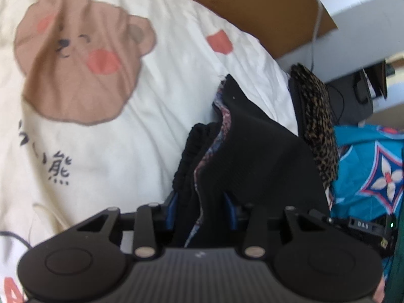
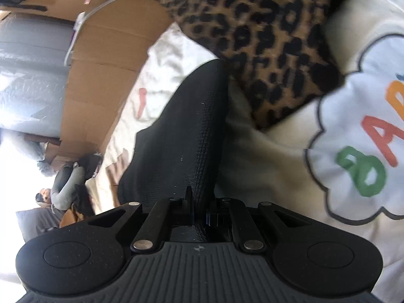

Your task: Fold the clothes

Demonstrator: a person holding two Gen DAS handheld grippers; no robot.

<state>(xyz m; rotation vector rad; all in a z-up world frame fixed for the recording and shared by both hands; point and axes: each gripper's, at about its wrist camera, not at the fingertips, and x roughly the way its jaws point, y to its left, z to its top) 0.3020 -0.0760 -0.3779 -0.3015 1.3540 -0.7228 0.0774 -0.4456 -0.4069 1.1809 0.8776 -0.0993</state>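
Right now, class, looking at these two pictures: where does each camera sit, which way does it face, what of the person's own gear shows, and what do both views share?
Left wrist: sits on the left tool, looking forward and down over the black garment bunched between its fingers onto the cream bear-print bedding; only the tool's body shows.
Right wrist: sits on the right tool, shut on black fabric, facing the cardboard boxes; only the tool's body shows.
Shared: the black garment, leopard-print cloth, bedding.

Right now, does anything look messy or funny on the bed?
Nothing looks torn or spilled. The black garment is bunched unevenly in the left gripper, a patterned inner layer showing along its edge. The leopard-print cloth lies crumpled on the cream bedcover.
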